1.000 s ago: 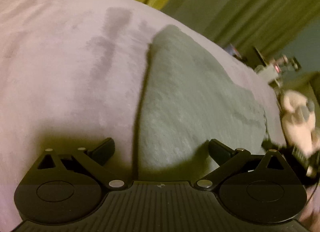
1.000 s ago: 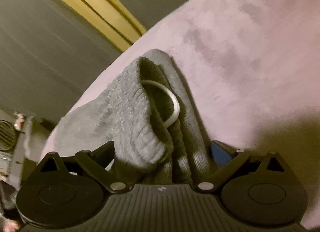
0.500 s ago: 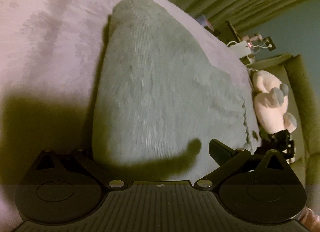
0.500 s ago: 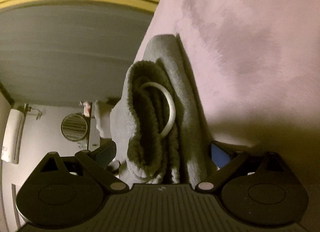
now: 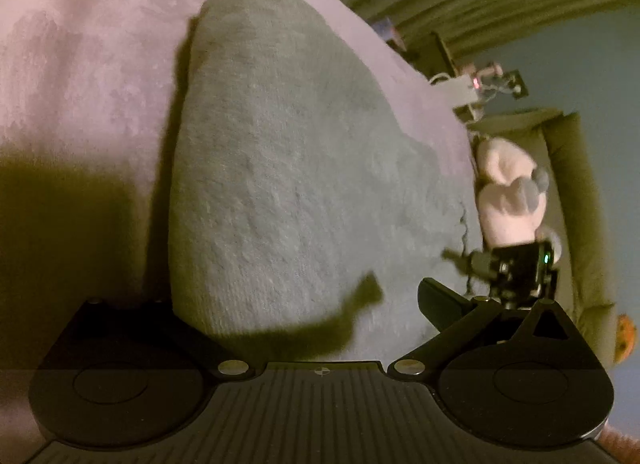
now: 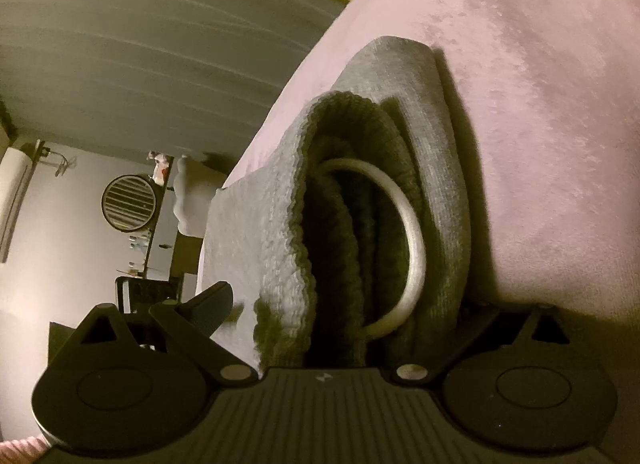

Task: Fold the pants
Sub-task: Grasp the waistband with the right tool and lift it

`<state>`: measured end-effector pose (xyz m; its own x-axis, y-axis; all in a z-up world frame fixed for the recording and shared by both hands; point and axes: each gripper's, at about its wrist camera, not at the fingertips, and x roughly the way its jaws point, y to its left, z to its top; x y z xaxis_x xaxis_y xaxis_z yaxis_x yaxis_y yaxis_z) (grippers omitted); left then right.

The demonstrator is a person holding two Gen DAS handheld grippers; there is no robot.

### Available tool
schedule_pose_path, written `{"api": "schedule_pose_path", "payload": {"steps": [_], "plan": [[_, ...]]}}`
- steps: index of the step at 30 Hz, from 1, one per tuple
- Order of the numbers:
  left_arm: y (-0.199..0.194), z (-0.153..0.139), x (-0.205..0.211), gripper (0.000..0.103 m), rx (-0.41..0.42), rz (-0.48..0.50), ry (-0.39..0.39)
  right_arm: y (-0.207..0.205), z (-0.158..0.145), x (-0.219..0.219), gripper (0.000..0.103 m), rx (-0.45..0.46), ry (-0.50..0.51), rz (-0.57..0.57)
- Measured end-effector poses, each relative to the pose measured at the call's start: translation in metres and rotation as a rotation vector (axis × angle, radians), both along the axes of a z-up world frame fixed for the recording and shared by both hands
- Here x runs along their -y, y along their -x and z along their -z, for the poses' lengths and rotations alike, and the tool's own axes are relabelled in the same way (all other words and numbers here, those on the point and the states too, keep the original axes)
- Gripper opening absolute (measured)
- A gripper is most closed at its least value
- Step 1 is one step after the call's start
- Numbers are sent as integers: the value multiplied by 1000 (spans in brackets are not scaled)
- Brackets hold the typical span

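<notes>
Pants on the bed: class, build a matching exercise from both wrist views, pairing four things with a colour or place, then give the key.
Things:
1. pants
2. blanket
3. drawstring
4. plush toy

Descriptions:
A. pale loop inside the folded waistband
B. pink, under the garment
C. grey-green knit
D. beyond the bed's edge, near the right gripper

Pairs: 1-C, 2-B, 3-A, 4-D

Each black plastic gripper, the left one point(image 5: 304, 296) and the right one point(image 6: 344, 304), has a ridged flat middle, two big round discs, thin link bars with shiny silver screws, and short dark fingers point(image 5: 438, 300).
</notes>
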<state>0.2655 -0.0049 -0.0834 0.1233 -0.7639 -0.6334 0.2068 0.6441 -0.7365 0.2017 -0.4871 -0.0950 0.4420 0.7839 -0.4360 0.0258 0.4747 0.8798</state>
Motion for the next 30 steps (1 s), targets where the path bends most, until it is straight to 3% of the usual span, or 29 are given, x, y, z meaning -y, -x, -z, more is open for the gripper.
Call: {"api": "schedule_pose_path", "payload": {"steps": [8,15,25,27,30], "plan": [[-10,-2,27,103,43,31,-82,17,-2,-16,99,35,48,26],[6,-9,47,103,149,74,-158,25,-4,-25,99,61,56,64],[4,-10,60,103,137,82,-224,46,-3,-44,99,109,124,94],[6,-11,64,103,141,68,-241,48,-5,-47,97,112,135,99],[13,-14,75,103,175,68,-282,49,-7,-53,84,107,181,107]]}}
